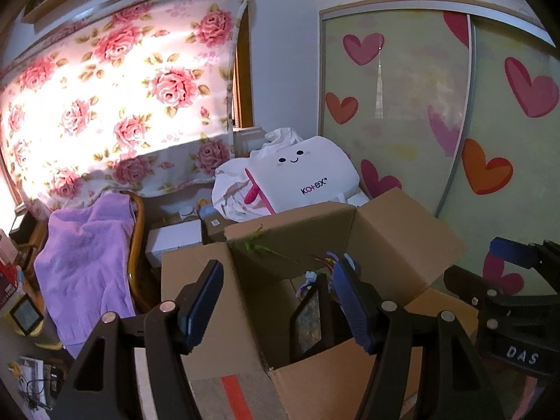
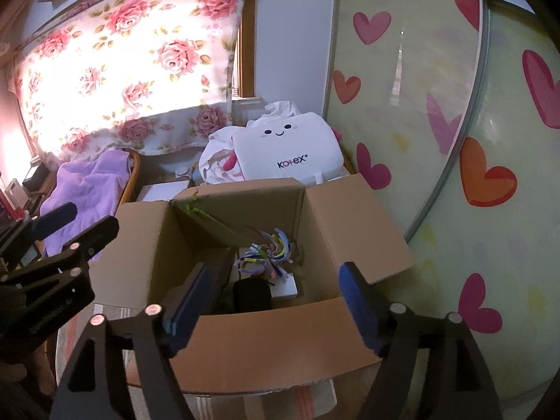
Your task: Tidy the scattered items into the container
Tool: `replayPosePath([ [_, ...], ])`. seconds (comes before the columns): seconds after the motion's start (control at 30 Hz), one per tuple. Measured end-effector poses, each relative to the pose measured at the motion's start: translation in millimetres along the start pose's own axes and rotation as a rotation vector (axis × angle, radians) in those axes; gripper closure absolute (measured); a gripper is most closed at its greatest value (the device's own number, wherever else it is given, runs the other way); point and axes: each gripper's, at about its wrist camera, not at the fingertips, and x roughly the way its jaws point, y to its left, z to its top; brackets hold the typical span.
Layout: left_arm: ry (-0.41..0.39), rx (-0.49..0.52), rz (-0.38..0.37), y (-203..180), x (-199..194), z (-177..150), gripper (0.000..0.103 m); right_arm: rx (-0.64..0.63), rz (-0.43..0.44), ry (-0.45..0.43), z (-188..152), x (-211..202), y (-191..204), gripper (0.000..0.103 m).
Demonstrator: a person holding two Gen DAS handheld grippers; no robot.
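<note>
Right claw (image 2: 269, 311) seen spread wide, nothing between pads, hung over near rim of cardboard box (image 2: 266, 336). Left claw (image 1: 276, 308) also open and empty, over box's left flap. Bundle of coloured pipe cleaners (image 2: 269, 252) and black pouch (image 2: 252, 294) lie inside box, at bottom. Risk judged: near flap may be caught by claw, box dragged. Further items not visible, so search needed.

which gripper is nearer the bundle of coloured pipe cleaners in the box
Right, as far as these views show. The right gripper hangs over the cardboard box, its open jaws framing the pipe cleaners. The left gripper sits off to the box's left side, jaws open and empty.
</note>
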Motion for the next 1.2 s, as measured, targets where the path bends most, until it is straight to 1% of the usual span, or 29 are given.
replayPosePath([
  [0.23, 0.002, -0.028, 0.0, 3.2, -2.0, 3.6, 0.034, 0.018, 0.009, 0.001, 2.0, -6.4, 4.1, 0.021],
  [0.53, 0.015, -0.031, 0.011, 4.7, -1.0, 5.3, 0.034, 0.031, 0.021, 0.007, -0.4, -11.0, 8.7, 0.021],
  [0.77, 0.007, -0.041, 0.048, 6.0, -3.9, 3.6, 0.034, 0.049, 0.012, -0.001, -2.8, -15.2, 7.8, 0.021],
  [0.93, 0.017, -0.047, 0.074, 8.2, -6.3, -0.8, 0.034, 0.052, -0.001, -0.005, -5.8, -17.3, 9.6, 0.021],
  [1.2, 0.009, -0.08, 0.12, 18.5, -28.2, -24.3, 0.034, 0.046, 0.034, -0.008, -20.9, -27.5, 16.0, 0.021],
])
